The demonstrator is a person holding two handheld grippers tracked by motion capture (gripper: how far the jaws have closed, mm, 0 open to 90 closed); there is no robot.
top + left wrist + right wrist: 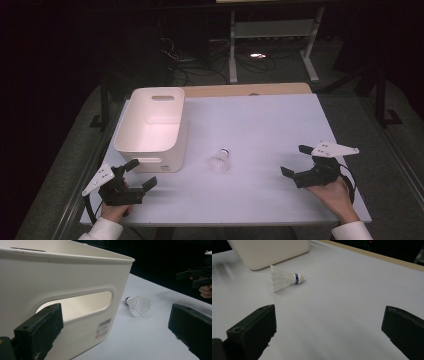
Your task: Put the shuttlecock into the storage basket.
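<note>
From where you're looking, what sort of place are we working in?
Probably a lab or recording workroom, kept dark: a white table lit alone, cables on the floor behind it, and a white desk frame beyond.

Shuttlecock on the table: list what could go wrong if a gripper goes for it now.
1. The shuttlecock lies on its side on the smooth table, so a jaw nudge could roll it away.
2. Its thin feather skirt could crush if the right gripper closes there rather than on the cork.
3. The white bin sits close to the left gripper, which might bump it.
</note>
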